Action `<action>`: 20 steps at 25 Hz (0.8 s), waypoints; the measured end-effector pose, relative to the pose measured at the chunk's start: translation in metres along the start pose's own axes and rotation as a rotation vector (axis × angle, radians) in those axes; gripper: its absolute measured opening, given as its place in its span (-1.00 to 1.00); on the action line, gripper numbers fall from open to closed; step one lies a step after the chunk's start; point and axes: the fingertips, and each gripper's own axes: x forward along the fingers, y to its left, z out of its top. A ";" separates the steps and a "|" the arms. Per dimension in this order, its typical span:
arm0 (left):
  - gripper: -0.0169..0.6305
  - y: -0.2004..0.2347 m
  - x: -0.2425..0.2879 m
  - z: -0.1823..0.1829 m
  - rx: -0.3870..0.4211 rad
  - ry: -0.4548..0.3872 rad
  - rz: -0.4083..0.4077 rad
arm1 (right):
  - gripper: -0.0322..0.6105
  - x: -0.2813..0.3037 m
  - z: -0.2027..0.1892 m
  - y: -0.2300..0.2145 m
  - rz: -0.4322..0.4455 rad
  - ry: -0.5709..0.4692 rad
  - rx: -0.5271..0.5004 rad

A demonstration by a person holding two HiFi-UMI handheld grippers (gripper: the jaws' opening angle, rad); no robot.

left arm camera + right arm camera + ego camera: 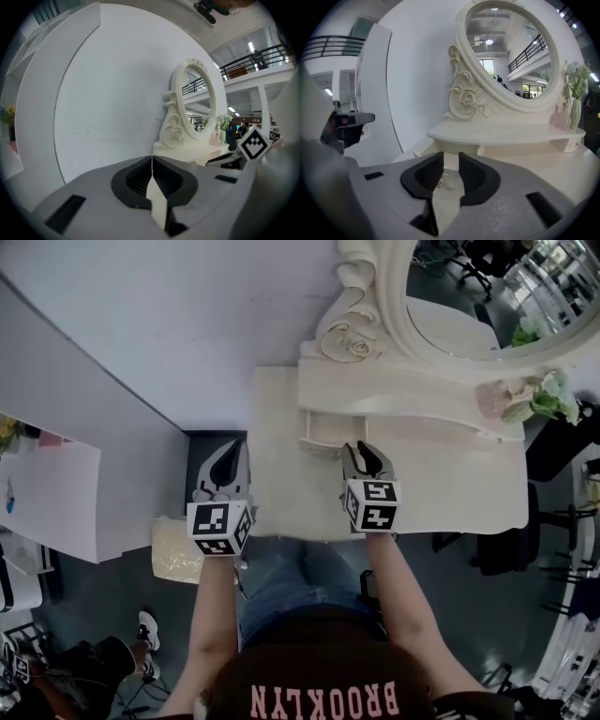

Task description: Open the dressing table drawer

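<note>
The cream dressing table (450,484) has a small drawer (326,430) under its raised shelf. My right gripper (365,450) points at that drawer front, its tips just short of it. In the right gripper view the right gripper (451,161) stands open, with the drawer front (457,149) ahead. A small metal knob (439,182) shows in the gap, close to the left pad; no pad presses on it. My left gripper (228,450) hovers by the table's left edge. Seen in its own view, the left gripper (152,164) is shut on nothing.
An oval mirror (478,296) in a carved frame stands at the back of the table, with a vase of flowers (525,397) at the right end of the shelf. A beige cushion (173,549) lies on the floor to the left. A white panel (84,418) runs along the left.
</note>
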 end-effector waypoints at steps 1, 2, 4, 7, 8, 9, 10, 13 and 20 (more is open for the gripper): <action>-0.93 0.000 0.000 0.005 0.000 -0.009 0.002 | -0.65 -0.001 0.007 -0.001 0.003 -0.009 -0.001; -0.93 -0.001 0.001 0.011 -0.001 -0.019 0.003 | -0.69 -0.003 0.014 -0.003 0.007 -0.018 -0.001; -0.93 -0.002 0.002 0.024 -0.001 -0.042 0.005 | -0.75 -0.006 0.029 -0.007 0.012 -0.041 -0.001; -0.93 -0.004 0.005 0.041 0.005 -0.074 0.007 | -0.88 -0.012 0.049 -0.011 0.030 -0.063 0.000; -0.93 -0.004 0.006 0.046 0.007 -0.083 0.009 | -0.89 -0.014 0.054 -0.011 0.043 -0.064 0.000; -0.93 -0.005 0.007 0.052 0.008 -0.090 0.012 | -0.90 -0.016 0.059 -0.010 0.056 -0.067 -0.007; -0.93 -0.005 0.009 0.056 0.010 -0.096 0.016 | -0.90 -0.019 0.066 -0.009 0.064 -0.075 -0.022; -0.93 -0.008 0.013 0.072 0.021 -0.114 0.019 | -0.90 -0.032 0.089 -0.012 0.047 -0.130 -0.090; -0.93 -0.022 0.021 0.119 0.060 -0.198 -0.022 | -0.90 -0.068 0.150 -0.017 0.044 -0.295 -0.147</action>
